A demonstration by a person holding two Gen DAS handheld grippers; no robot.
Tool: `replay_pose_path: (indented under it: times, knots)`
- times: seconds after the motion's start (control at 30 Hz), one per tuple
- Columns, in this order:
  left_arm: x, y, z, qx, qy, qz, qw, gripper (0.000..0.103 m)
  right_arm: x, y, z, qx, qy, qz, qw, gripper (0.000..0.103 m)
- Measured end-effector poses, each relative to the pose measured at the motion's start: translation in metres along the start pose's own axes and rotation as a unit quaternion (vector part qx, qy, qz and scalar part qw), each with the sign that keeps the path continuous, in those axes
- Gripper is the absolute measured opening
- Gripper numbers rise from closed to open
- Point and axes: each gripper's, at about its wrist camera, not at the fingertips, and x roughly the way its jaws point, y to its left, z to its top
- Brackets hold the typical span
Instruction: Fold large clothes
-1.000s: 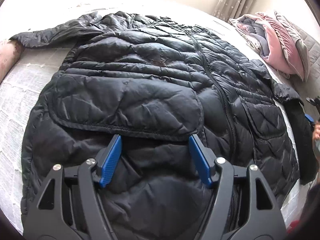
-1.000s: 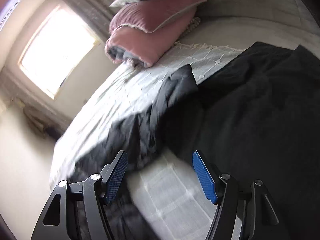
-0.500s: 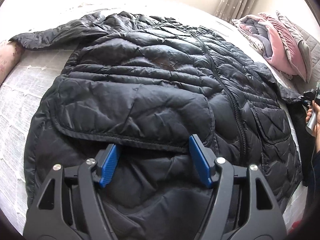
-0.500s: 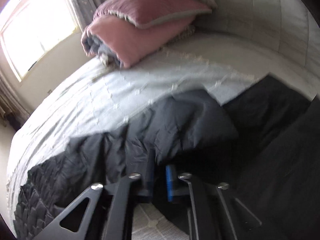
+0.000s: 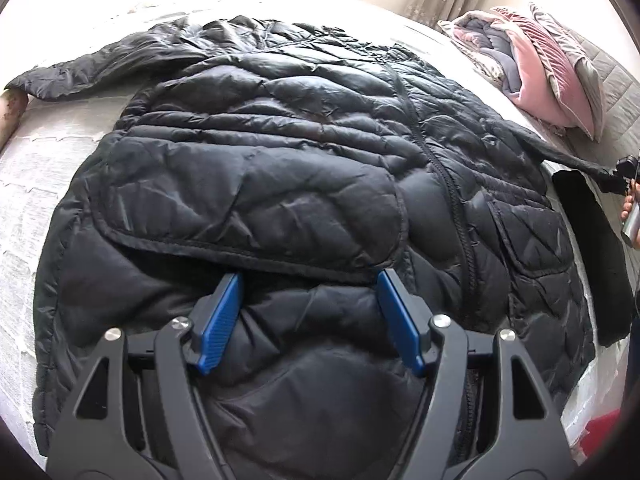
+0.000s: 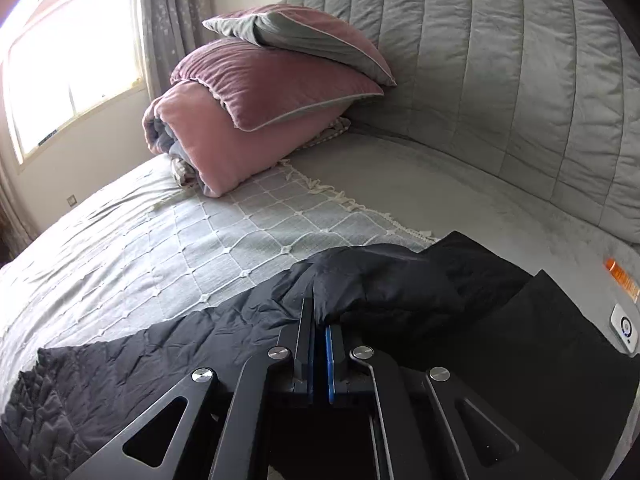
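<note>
A big black puffy coat (image 5: 280, 168) lies spread out flat on the bed (image 5: 36, 184), front side up, with its zipper (image 5: 448, 184) running down the middle. One sleeve (image 5: 92, 68) reaches out to the far left. The other sleeve (image 6: 360, 280) is pulled out thin toward the right.

The left hand-held gripper (image 5: 310, 312) is wide open. It sits low over the bottom part of the coat, just below a big pocket flap (image 5: 256, 208). Its two blue pads (image 5: 222, 320) rest on or just above the fabric and pinch nothing.

The right hand-held gripper (image 6: 319, 344) is squeezed closed on the end of the right sleeve. The dark cloth comes up out from between its blue pads (image 6: 329, 360). A flat black cloth (image 6: 560, 360) lies beside the sleeve on the right.

The bed has a light cover (image 6: 224, 240) with a white diamond pattern. At the head end there is a gray padded headboard (image 6: 500, 80). A rolled pink blanket (image 6: 224, 140) and two pink and gray pillows (image 6: 280, 76) are stacked near it. A bright window (image 6: 68, 64) is behind them.

A small orange label (image 6: 622, 276) is on the bed edge, but its writing is too small to read. No other words can be read.
</note>
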Motion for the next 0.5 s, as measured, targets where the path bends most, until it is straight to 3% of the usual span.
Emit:
replay_pose_path:
  times: [0.1, 0.23, 0.37, 0.5]
  knots:
    - [-0.008, 0.016, 0.007, -0.031, -0.008, -0.014, 0.9994, 0.069, -0.021, 0.025, 0.004, -0.021, -0.027, 0.021, 0.999, 0.003]
    - [-0.014, 0.04, 0.01, -0.078, -0.014, -0.019, 0.9967, 0.069, -0.06, 0.072, 0.011, -0.039, -0.063, 0.084, 0.994, 0.003]
    - [-0.02, 0.057, 0.014, -0.111, -0.023, -0.02, 0.9933, 0.069, -0.106, 0.131, 0.006, -0.033, -0.079, 0.215, 0.973, 0.003]
    - [-0.024, 0.067, 0.019, -0.122, -0.028, -0.029, 0.9917, 0.069, -0.14, 0.208, -0.022, -0.076, -0.073, 0.285, 0.953, 0.003]
